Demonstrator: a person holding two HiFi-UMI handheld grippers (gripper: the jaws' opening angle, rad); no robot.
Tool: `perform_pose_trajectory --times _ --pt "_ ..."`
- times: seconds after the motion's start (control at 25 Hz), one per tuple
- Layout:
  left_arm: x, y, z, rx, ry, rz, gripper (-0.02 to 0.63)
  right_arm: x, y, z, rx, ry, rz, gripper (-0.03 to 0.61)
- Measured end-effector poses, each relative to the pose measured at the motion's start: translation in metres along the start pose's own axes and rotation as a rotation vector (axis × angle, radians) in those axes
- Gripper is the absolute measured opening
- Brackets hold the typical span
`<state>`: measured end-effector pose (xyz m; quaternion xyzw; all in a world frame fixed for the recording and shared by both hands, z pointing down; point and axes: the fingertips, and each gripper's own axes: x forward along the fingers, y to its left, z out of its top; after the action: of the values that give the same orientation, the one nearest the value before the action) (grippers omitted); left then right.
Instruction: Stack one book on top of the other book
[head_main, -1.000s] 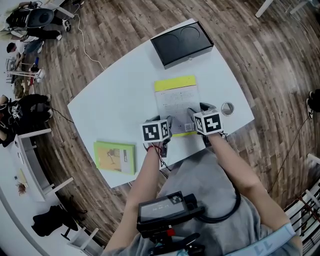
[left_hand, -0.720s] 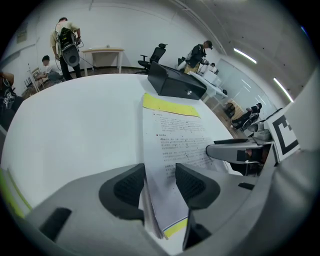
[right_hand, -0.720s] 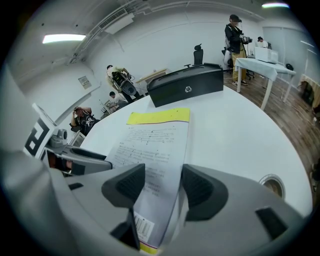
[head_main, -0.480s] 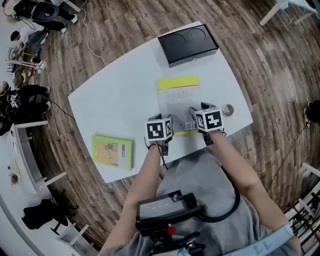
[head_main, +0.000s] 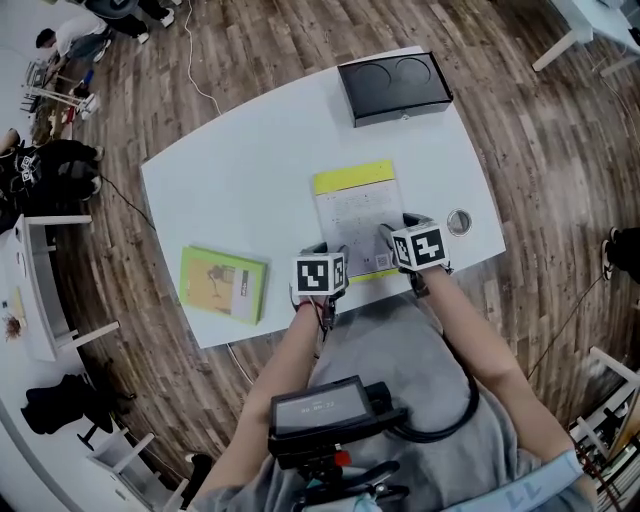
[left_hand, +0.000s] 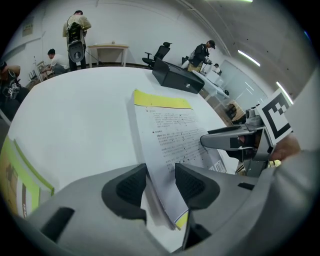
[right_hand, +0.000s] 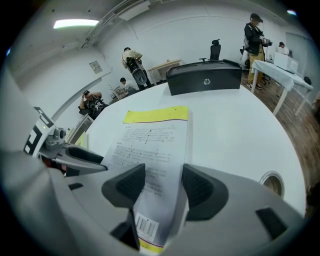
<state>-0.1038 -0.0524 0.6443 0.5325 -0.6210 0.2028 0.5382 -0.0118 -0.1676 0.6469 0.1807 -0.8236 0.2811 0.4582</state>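
Grip on both near corners is what this step hangs on. The left gripper (left_hand: 160, 187) is clamped on the near left corner of the white book (head_main: 355, 208). The pages fill the gap between its pads, and that corner is tipped up off the table (head_main: 250, 170). The right gripper (right_hand: 162, 189) holds the near right corner, by the barcode, with its jaws standing wider and the book pressed between them.

Judging from this, the step in hand is carrying that book over to the green book (head_main: 223, 284). To do it well, both hands should rise together so the soft cover does not sag or twist between them. The far yellow end should come free of the table before anything goes sideways. The hands should hold one spacing so neither corner is dragged out of its pads. Over the other book, it pays to line up the edges, lower flat, and let go only once the weight rests.

From the grippers the white book runs straight away, lengthwise, toward the black box (head_main: 395, 88) at the far end of the table. Its far part appears to rest on the tabletop. The green book lies flat, well apart to the left of the left gripper, near the table's left edge and touched by nothing. A round metal cap (head_main: 459, 221) sits in the table just right of the right gripper.
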Motion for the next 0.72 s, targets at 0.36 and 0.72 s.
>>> perform_pose_trajectory --times 0.36,0.72 --pt "-0.004 -0.001 -0.02 -0.016 -0.001 0.008 0.193 0.0 0.008 -0.012 -0.053 0.029 0.043 0.227" --pt "-0.004 -0.003 -0.02 -0.068 -0.019 -0.021 0.193 0.001 0.006 -0.01 -0.089 0.064 0.064 0.227"
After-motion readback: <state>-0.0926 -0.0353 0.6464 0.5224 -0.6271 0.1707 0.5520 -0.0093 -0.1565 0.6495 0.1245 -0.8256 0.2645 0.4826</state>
